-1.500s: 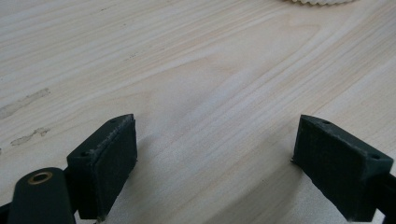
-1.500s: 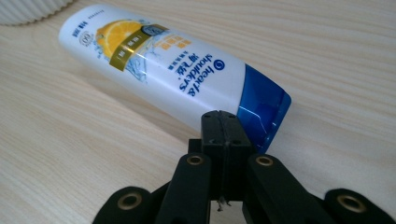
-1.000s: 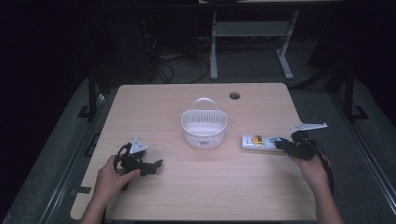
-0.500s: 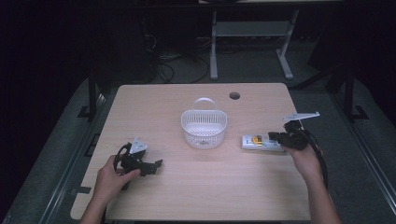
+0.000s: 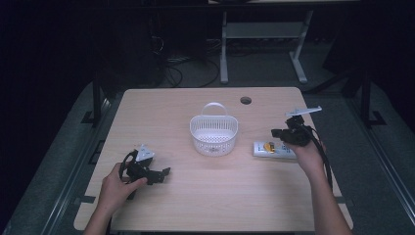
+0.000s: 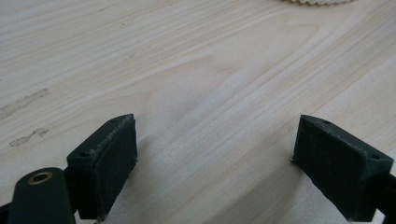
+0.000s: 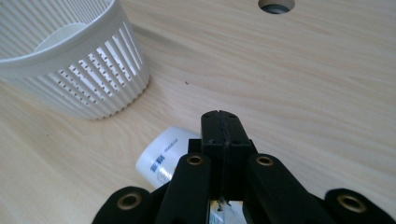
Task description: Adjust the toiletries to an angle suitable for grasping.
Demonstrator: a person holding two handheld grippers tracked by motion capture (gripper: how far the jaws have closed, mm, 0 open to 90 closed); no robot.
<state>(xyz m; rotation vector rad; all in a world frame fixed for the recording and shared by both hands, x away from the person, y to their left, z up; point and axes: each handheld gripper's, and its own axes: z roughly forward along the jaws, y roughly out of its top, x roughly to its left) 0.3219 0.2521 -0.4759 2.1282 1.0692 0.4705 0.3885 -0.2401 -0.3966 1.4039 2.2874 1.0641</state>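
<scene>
Hovering right gripper (image 5: 279,132), jaws pressed together on nothing, right of centre | white tube (image 5: 274,149) flat just below it, seemingly untouched | left gripper (image 5: 164,172) spread wide, lower left | basket (image 5: 214,133) centre.

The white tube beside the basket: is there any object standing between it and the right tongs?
Nothing visible does. The right tongs hover shut just above the white tube, which lies flat on the table right of the basket.
</scene>
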